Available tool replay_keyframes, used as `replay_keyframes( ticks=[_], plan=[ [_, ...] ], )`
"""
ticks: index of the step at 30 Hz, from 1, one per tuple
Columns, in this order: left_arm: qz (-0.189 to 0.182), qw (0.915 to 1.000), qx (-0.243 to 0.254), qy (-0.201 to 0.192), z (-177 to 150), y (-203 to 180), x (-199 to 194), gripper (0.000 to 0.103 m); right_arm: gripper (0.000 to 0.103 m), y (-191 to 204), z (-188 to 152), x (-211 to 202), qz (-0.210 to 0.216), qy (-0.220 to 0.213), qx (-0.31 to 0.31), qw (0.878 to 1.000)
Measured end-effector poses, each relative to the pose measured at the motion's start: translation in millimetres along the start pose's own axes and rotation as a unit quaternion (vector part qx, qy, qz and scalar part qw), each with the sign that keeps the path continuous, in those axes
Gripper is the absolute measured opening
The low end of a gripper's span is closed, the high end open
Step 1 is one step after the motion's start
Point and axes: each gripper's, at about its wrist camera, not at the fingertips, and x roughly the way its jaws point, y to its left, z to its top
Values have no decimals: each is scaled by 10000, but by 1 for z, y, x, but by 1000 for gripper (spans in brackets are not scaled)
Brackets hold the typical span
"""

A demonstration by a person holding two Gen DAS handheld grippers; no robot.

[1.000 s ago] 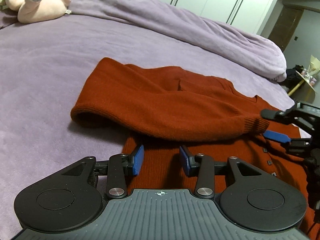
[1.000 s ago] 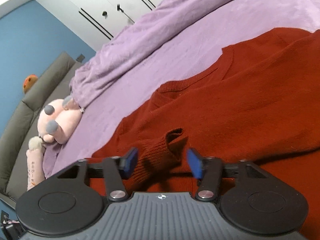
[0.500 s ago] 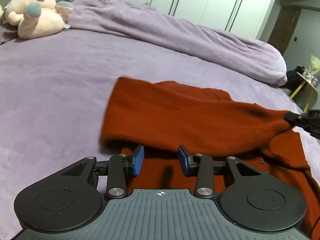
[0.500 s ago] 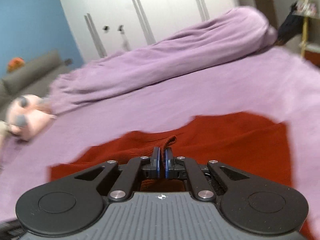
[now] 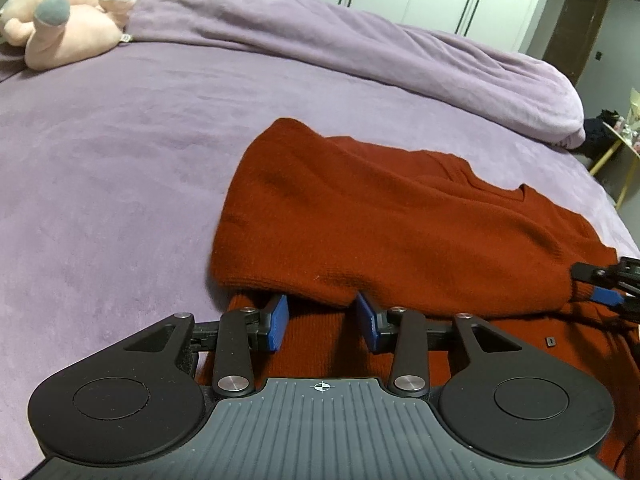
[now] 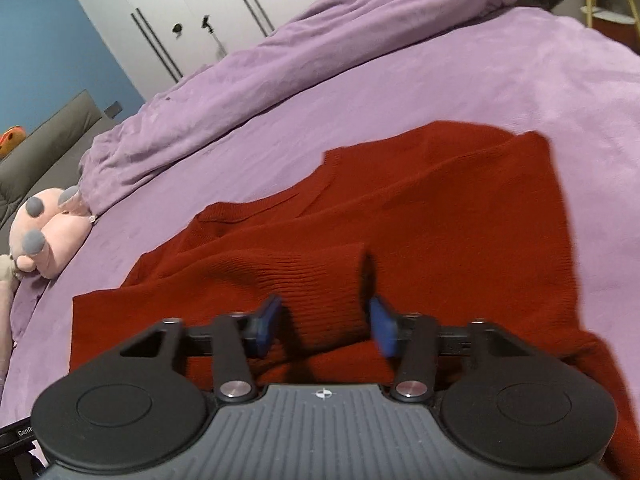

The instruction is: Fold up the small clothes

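Left wrist view | rust-red knitted cardigan point(image 5: 400, 232) on purple bed point(image 5: 120, 152) | sleeve folded across body | left tool point(image 5: 323, 326) released | right tool point(image 6: 325, 326) released around cuff | next: fold hem upward

A rust-red knit sweater point(image 5: 400, 232) fills the centre and right of the left wrist view, its cuff point(image 6: 320, 276) at lower centre of the right wrist view ribbed in fine lines. Beneath it spreads a plain lilac bedspread point(image 5: 100, 160), with a duvet point(image 5: 360, 40) of the same pale purple across the top. At upper left sits a pale pink plush toy point(image 5: 60, 28) with grey tips. The left gripper point(image 5: 322, 322) at the bottom is black with bright blue pads point(image 5: 278, 322); the right gripper point(image 6: 324, 326) matches it. A blue wall point(image 6: 48, 52) shows at upper left of the right wrist view, beside white wardrobe doors point(image 6: 192, 8) with dark vertical lines.
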Motion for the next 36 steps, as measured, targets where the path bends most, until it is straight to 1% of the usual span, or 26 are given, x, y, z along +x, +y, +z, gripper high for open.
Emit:
replay_keyframes(
  ticks=[1, 3, 4, 5, 6, 8, 9, 10, 11, 13, 15, 17, 18, 19, 20, 21, 23, 24, 25, 27, 28, 30, 31, 32, 33, 36],
  plan=[
    [10, 10000, -19, 1, 1, 0, -1, 42, 5, 7, 1, 2, -61, -45, -170, 9998],
    [15, 10000, -79, -49, 4, 0, -7, 42, 5, 17, 5, -5, -92, -285, -487, 9984],
    [0, 9999, -84, -110, 6, -1, -11, 42, 4, 22, 8, -13, -283, -539, -722, 9955],
    [-33, 9998, -62, -187, 8, -2, -16, 42, 4, 22, 13, -21, -435, -763, -850, 9925],
    [-69, 9996, -22, -266, 10, -4, -20, 43, 4, 21, 16, -26, -529, -897, -884, 9906],
    [-104, 9992, 65, -382, 15, -7, -24, 43, 4, 17, 20, -35, -1092, -1182, -984, 9821],
    [-118, 9991, 95, -407, 18, -9, -23, 43, 4, 12, 21, -35, -1330, -1237, -1043, 9778],
    [-84, 9991, 103, -410, 20, -10, -21, 44, 4, 5, 22, -31, -1536, -1119, -1042, 9762],
    [-35, 9992, 95, -388, 21, -12, -17, 44, 4, -1, 23, -25, -1592, -943, -1010, 9775],
    [-27, 9996, 40, -263, 23, -14, -8, 43, 4, -14, 21, -13, -1604, -518, -929, 9813],
    [-54, 9999, 3, -117, 24, -15, 0, 41, 5, -22, 18, -8, -1528, -323, -936, 9833],
    [15, 9998, 87, -171, 28, -17, 2, 41, 8, -26, 19, -12, -1344, -359, -894, 9862],
    [29, 9997, 126, -188, 31, -17, 4, 43, 9, -29, 21, -14, -1256, -383, -804, 9881],
    [15, 9997, 163, -169, 35, -17, 7, 44, 14, -33, 23, -15, -1146, -396, -646, 9905],
    [1, 9997, 184, -135, 39, -16, 11, 45, 21, -37, 25, -14, -1051, -379, -492, 9925],
    [20, 9998, 177, -97, 43, -16, 16, 46, 23, -43, 28, -12, -957, -349, -347, 9942],
    [141, 9999, 41, -76, 53, -12, 28, 47, 23, -45, 29, -7, -823, -336, -197, 9958],
    [131, 9999, -25, -43, 57, -10, 33, 50, 24, -44, 29, -5, -778, -332, -151, 9963],
    [112, 9999, -85, 25, 62, -9, 40, 50, 24, -46, 30, -2, -709, -320, -83, 9969],
    [100, 9999, -31, 137, 68, -12, 53, 50, 24, -47, 32, 3, -601, -290, 70, 9977],
    [111, 9998, 45, 180, 70, -14, 58, 49, 24, -47, 33, 5, -549, -292, 108, 9980],
    [158, 9993, 211, 277, 73, -20, 70, 44, 20, -44, 36, 8, -557, -299, 18, 9980],
    [225, 9989, 282, 283, 73, -23, 75, 30, 9, -41, 37, 9, -581, -317, -100, 9978],
    [283, 9986, 352, 260, 73, -26, 78, 22, 5, -37, 37, 9, -666, -366, -269, 9967],
    [362, 9980, 453, 232, 72, -29, 81, 15, 5, -31, 37, 8, -772, -456, -472, 9949],
    [605, 9949, 803, 24, 71, -39, 82, 10, 4, -16, 38, -1, -1184, -1006, -1098, 9817]
  ],
)
